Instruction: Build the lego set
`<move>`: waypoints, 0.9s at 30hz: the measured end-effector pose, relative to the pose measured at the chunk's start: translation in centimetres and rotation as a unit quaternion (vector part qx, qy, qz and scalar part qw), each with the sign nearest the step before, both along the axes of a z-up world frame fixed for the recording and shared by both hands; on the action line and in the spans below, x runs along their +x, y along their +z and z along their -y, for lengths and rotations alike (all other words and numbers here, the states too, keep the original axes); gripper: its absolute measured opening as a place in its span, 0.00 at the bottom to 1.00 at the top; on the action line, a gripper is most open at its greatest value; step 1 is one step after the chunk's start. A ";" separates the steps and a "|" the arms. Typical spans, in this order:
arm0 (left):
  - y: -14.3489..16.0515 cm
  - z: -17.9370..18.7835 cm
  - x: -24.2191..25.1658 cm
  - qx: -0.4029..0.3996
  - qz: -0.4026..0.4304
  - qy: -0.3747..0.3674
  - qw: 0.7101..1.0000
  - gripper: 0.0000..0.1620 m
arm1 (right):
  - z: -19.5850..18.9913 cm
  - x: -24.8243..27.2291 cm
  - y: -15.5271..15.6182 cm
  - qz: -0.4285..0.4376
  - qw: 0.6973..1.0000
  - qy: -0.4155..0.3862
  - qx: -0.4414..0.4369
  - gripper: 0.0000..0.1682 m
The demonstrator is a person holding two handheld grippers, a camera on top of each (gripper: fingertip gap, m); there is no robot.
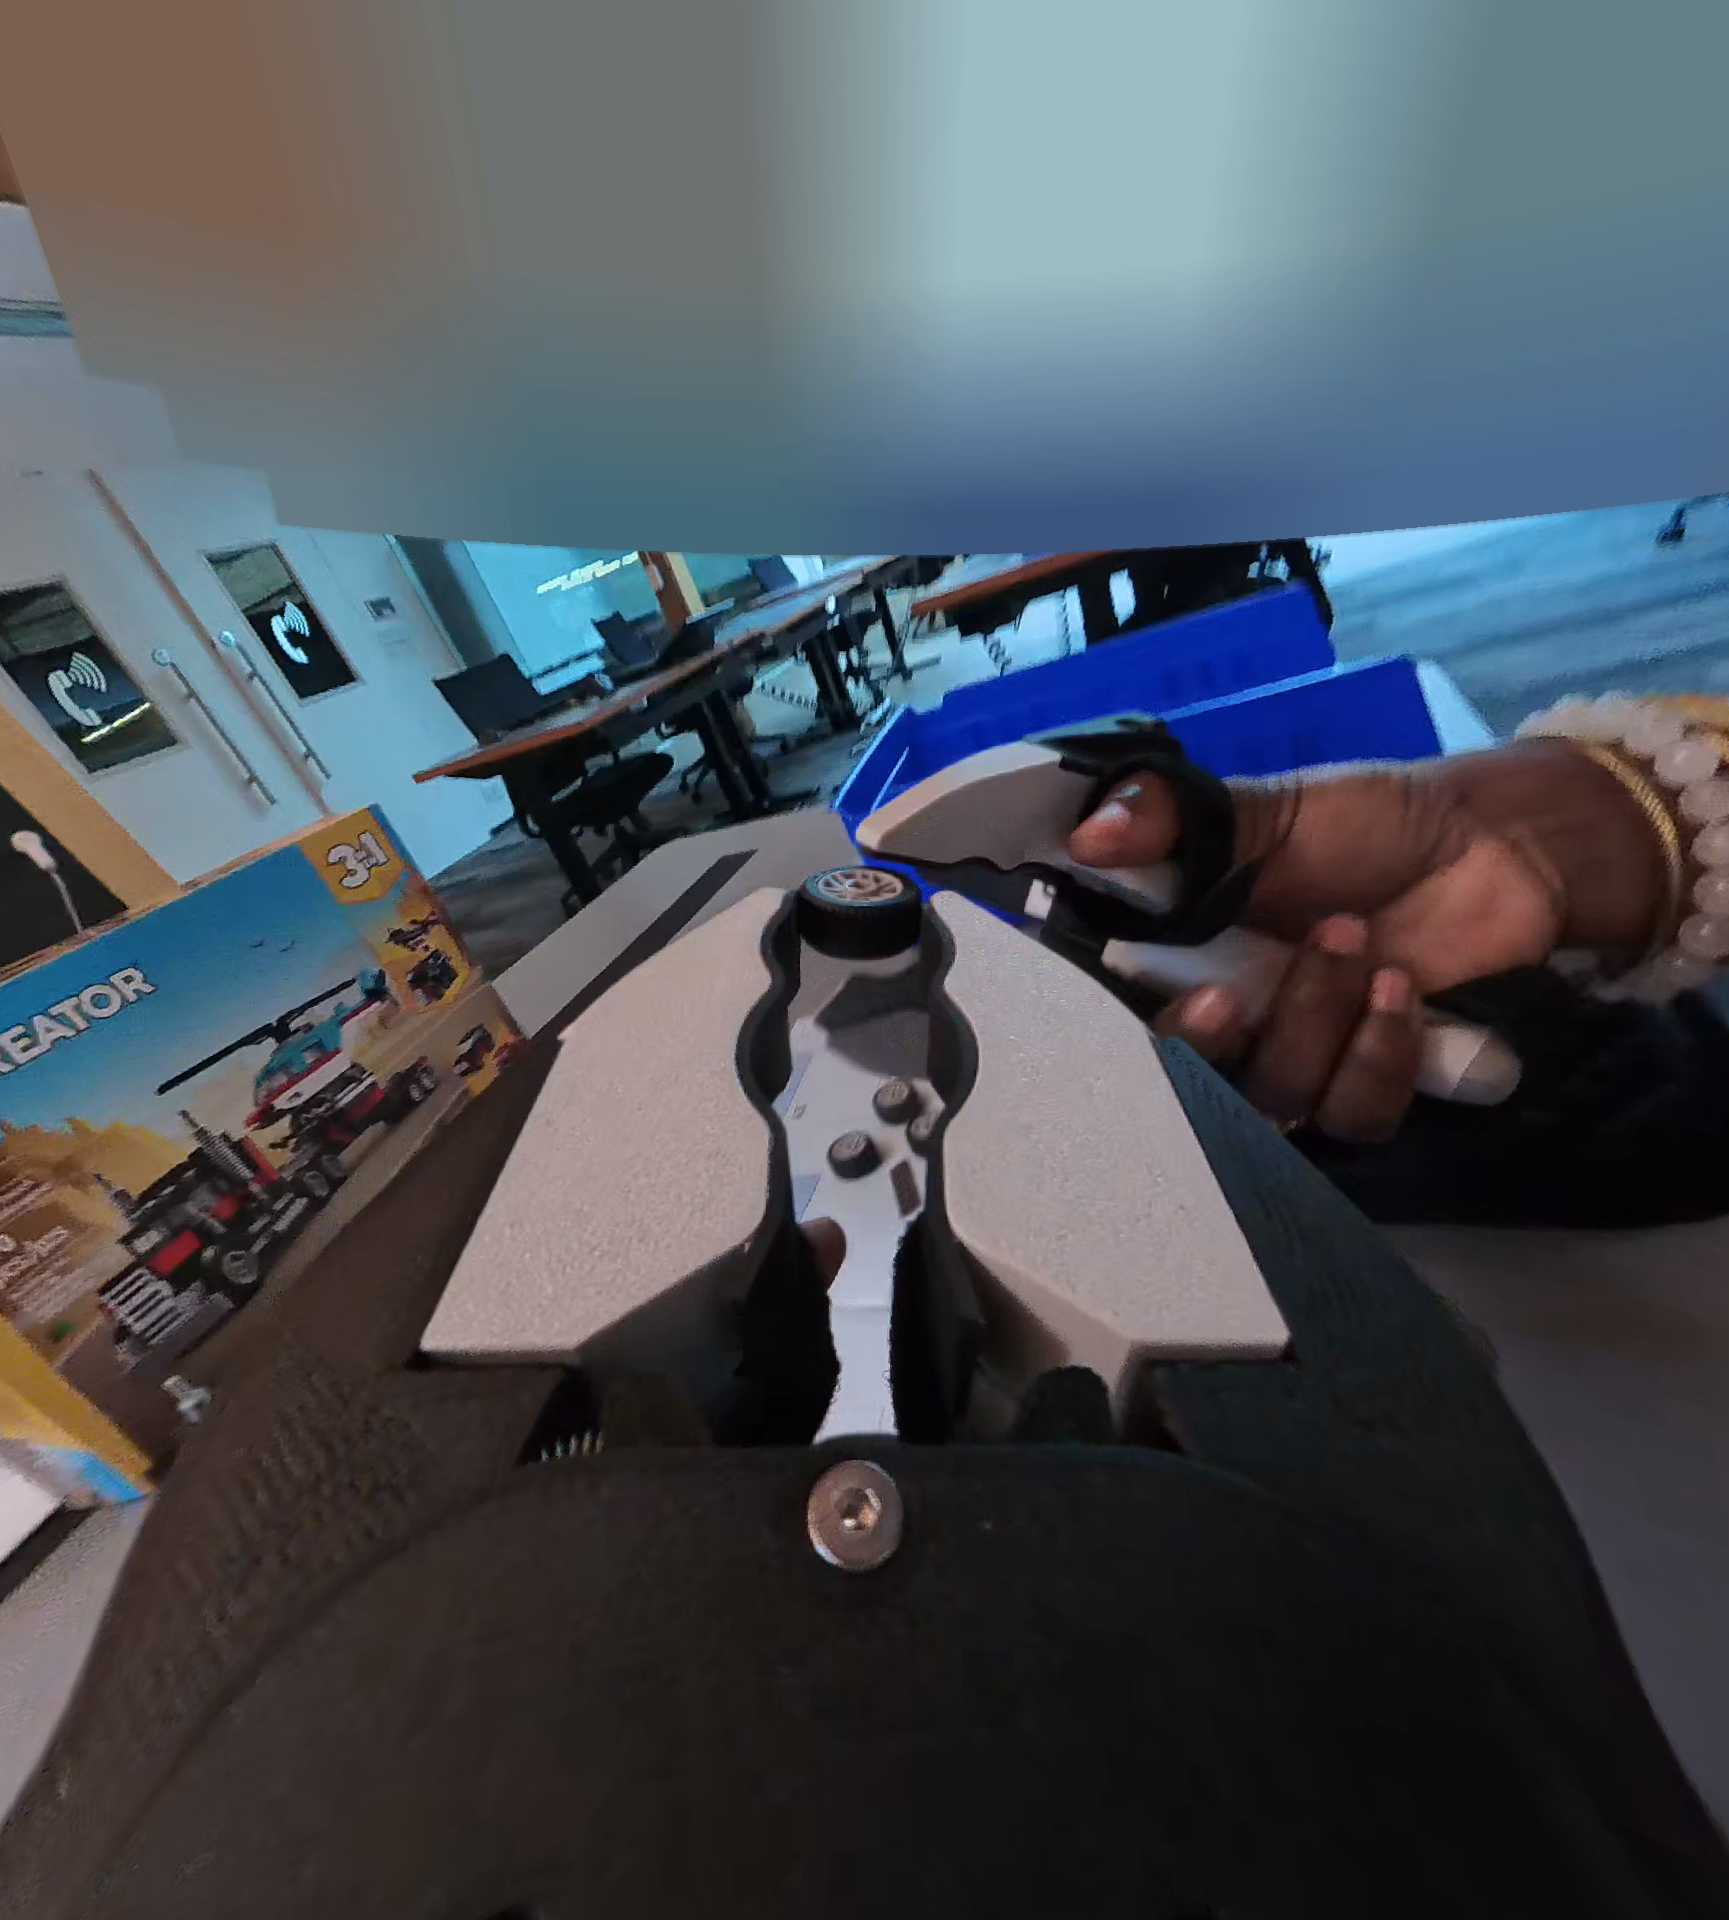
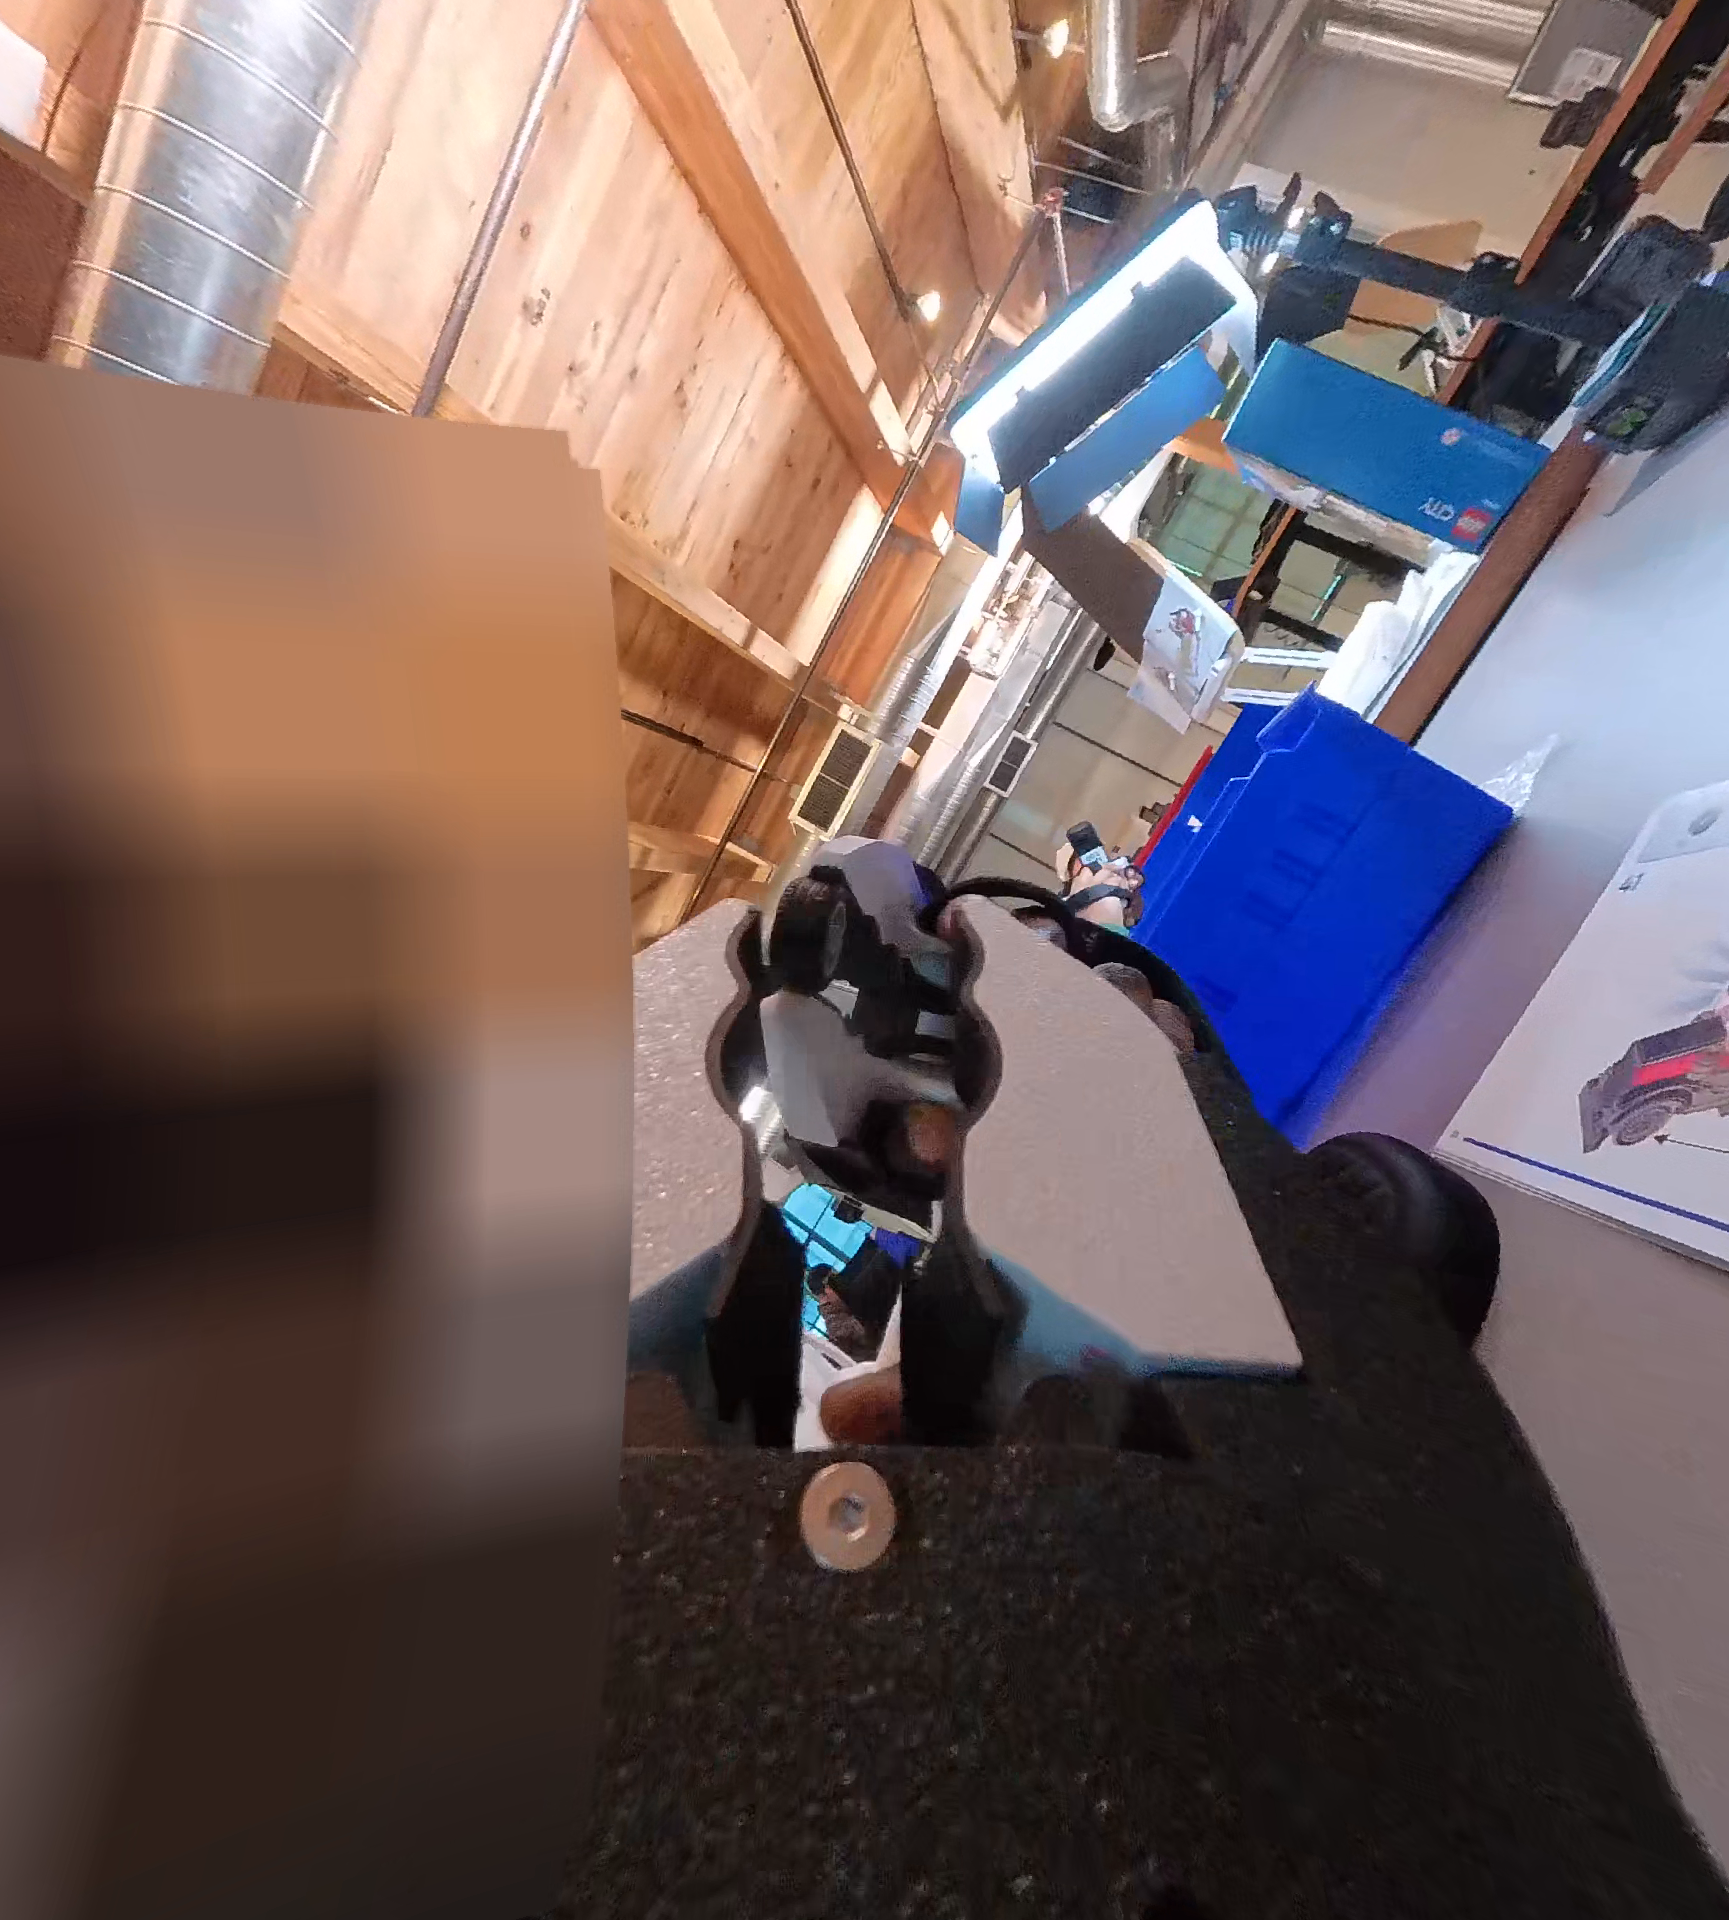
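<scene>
My left gripper (image 1: 865,906) is shut on a black lego wheel (image 1: 858,916) with a silver hub and holds it above the table. A hand (image 1: 1411,914) holds my right gripper (image 1: 886,836) from the right, and its tip is right beside the wheel. In the right wrist view my right gripper (image 2: 855,925) has a gap between its fingers. The wheel (image 2: 806,940) and a grey finger (image 2: 875,883) of the left gripper show in that gap. A dark piece (image 2: 896,1003) sits by the right finger; I cannot tell whether it is gripped.
A lego box (image 1: 164,1091) stands at the left. Blue bins (image 1: 1203,707) stand behind the grippers and show in the right wrist view (image 2: 1338,894). An open instruction booklet (image 2: 1722,1039) lies on the grey table (image 1: 1566,1351). Small dark pieces (image 1: 855,1153) lie on a white page below my left gripper. My left and right fingertips are right by each other.
</scene>
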State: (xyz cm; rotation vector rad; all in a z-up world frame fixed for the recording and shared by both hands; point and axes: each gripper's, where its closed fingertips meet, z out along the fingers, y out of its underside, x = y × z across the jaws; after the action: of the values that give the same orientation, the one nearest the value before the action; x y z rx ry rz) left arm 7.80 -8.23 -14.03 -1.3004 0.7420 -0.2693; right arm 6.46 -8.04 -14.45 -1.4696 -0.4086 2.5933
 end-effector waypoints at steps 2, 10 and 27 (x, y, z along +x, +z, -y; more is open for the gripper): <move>0.4 0.1 0.0 0.004 0.033 -0.008 0.999 0.13 | 0.0 -0.1 0.1 0.007 1.000 0.000 0.012 0.28; 0.1 0.1 0.5 0.026 -0.005 0.003 1.000 0.14 | 0.6 0.0 1.0 -0.005 0.994 -0.025 0.103 0.08; 1.8 1.0 0.1 0.055 0.049 -0.011 0.997 0.14 | 0.8 1.0 2.4 -0.009 0.979 -0.053 0.195 0.16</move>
State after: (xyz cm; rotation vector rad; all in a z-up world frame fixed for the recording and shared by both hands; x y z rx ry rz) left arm 7.90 -9.20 -12.20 -1.1674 0.6797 -0.3032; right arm 7.48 -8.83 -12.08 -1.2912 -0.7638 2.2739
